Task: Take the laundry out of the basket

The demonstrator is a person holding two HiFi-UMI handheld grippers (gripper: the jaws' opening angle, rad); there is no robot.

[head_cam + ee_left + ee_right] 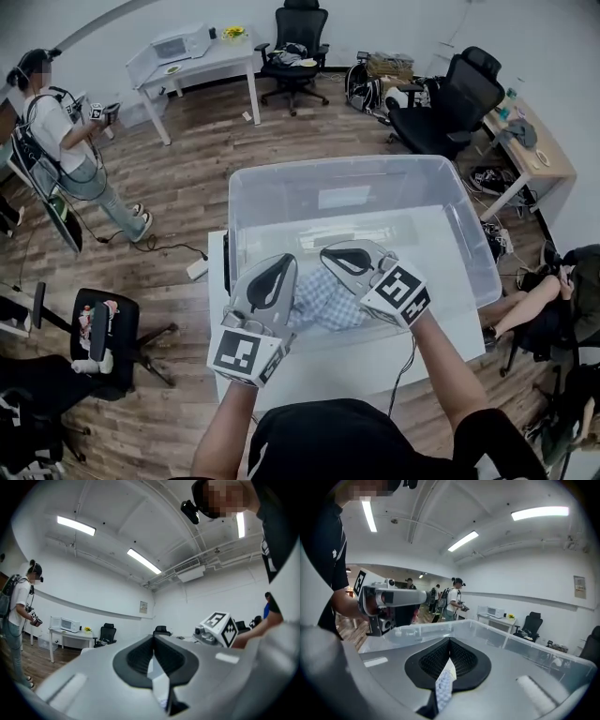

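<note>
Laundry step: we're pinching the checked cloth point(326, 302) with left tongs point(274, 279) and right tongs point(354, 258) both clamped on it, just above the basket point(281, 183). Next we're probably needing to clear the near rim and get it onto the desk point(356, 367).

Checked cloth point(323, 302) in the clear bin point(281, 183): its near edges lie under the left gripper point(277, 277) and right gripper point(347, 260), so its full outline cannot be told; in each gripper view only a thin strip shows between the closed pads; table point(319, 370) largely covered by the bin; the person's torso point(347, 441) cut off by the lower edge.
</note>
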